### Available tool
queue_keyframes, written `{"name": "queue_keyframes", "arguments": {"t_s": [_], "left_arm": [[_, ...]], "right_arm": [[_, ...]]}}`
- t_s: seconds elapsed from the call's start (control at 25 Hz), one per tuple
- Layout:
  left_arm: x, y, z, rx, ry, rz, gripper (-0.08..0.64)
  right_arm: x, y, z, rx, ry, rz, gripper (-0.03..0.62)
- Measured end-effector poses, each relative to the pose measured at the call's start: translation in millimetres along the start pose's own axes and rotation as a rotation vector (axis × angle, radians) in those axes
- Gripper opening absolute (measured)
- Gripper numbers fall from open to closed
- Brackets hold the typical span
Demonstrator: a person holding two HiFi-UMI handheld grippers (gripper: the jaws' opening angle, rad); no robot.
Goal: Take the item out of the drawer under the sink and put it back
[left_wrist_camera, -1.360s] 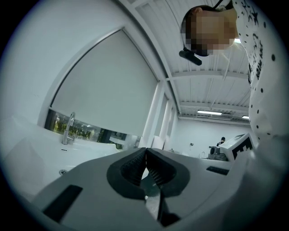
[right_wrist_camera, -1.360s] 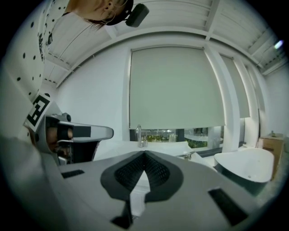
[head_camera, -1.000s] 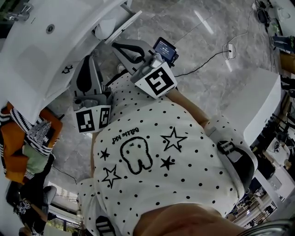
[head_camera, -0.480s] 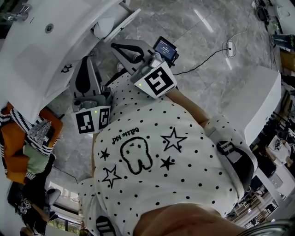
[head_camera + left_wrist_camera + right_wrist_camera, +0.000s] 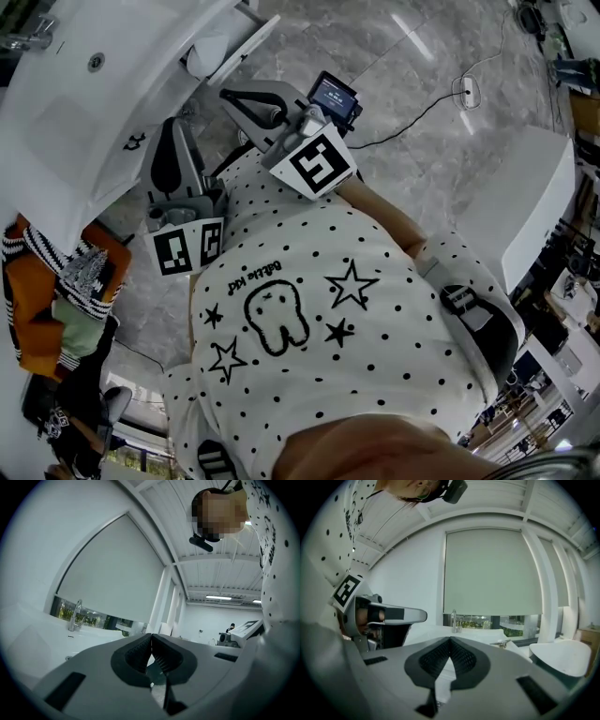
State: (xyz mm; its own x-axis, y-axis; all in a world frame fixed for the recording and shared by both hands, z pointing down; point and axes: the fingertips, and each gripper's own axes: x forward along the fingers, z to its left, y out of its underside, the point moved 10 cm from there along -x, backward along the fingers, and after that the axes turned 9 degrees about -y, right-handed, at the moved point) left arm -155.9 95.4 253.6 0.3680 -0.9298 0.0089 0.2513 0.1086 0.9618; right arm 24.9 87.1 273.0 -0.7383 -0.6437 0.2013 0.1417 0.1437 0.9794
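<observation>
Plainly both empty — left claw (image 5: pixel 151 638) and right claw (image 5: pixel 450 641) tightly clenched.

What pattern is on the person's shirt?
The shirt is white with black dots and stars; head view.

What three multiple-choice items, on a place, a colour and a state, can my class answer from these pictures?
1. Where is the sink in the head view? A upper left; B lower right; C centre.
2. What colour is the shirt? A red; B white, black dots; C blue.
3. How are the left claw and right claw? A both open; B holding a cup; C both shut, empty.
Key: A, it lies by that corner; B, dots cover white cloth; C, each gripper view shows jaws meeting on nothing.
</observation>
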Motion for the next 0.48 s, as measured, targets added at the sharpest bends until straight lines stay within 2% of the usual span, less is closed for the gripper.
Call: {"name": "queue_keyframes", "arguments": {"t_s": [0.48], "left_arm": [[-4.1,0.3,1.1,0.005,0.0,0.001,0.005]], "right_arm": [[0.2,1.3,4.4,-0.005,-0.006,-0.006,0.012]]}}
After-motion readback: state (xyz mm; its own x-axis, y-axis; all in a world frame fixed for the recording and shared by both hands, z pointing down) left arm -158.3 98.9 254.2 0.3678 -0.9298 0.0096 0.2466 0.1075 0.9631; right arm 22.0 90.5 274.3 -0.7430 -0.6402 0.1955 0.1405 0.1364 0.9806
